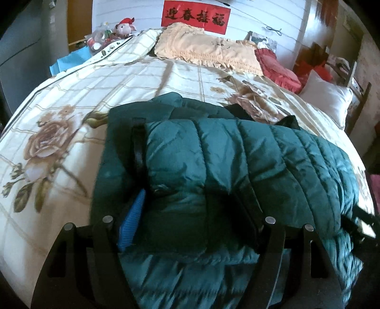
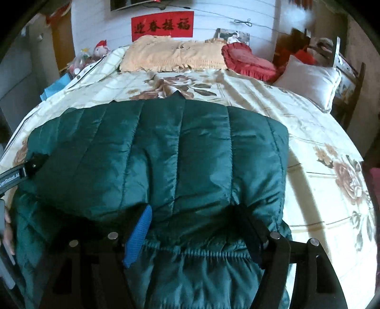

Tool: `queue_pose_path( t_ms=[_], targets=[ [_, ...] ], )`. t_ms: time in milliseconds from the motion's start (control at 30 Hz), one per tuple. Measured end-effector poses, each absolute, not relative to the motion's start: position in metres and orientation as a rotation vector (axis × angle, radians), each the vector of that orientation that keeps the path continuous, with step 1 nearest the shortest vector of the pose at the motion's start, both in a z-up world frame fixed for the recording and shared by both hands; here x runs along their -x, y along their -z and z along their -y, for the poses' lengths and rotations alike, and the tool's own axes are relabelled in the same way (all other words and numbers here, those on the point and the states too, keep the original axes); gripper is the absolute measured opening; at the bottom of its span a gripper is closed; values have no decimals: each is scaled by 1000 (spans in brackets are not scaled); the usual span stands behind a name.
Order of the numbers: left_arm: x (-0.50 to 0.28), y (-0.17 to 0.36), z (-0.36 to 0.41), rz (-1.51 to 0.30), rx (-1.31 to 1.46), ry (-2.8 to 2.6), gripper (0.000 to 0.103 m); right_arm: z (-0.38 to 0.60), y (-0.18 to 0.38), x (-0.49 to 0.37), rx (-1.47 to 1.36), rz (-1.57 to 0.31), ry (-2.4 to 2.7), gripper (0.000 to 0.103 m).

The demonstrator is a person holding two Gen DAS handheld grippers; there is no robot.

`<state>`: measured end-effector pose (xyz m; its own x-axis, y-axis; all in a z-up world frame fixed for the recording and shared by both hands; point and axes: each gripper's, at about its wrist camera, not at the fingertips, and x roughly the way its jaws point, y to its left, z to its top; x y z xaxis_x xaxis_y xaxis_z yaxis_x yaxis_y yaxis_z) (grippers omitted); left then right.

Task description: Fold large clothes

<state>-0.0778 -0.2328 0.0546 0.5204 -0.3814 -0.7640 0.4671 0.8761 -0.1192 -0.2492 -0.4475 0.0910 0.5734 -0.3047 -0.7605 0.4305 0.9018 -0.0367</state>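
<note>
1. Two grippers work one green puffer jacket point(image 2: 156, 152), which lies on the floral bedspread point(image 1: 71, 99) at the near edge of the bed.
2. Jacket is partly folded: a quilted panel is doubled over the lower layer, and the elastic hem point(image 2: 194, 252) bunches at the near side.
3. Left gripper point(image 1: 190, 223) has its jaws spread wide around a thick puffy fold of the jacket; fabric fills the gap and bulges against both fingers, so it is clamped on the jacket.
4. Blue pad point(image 1: 133, 223) of the left finger shows, pressed into the fabric; the other finger is dark and half buried in the fabric.
5. Right gripper point(image 2: 197, 228) is likewise spread wide, clamped on the doubled edge just above the hem; its blue pad point(image 2: 139, 235) digs into the fold.
6. In the right view, the left gripper point(image 2: 21, 173) comes in at the left edge of the jacket.
7. At the far end: peach pillow point(image 2: 173, 54), red pillow point(image 2: 247, 59), white pillow point(image 2: 311, 78), red banner point(image 1: 196, 15) on the wall, soft toy point(image 1: 124, 27) beside the bed.
</note>
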Motion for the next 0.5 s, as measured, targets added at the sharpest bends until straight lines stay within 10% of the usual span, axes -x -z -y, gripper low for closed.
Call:
queue_pose_path(
  t_ms=[500],
  targets=[
    [139, -75, 159, -869, -77, 521, 74, 423, -109, 329, -276, -821, 334, 76]
  ],
)
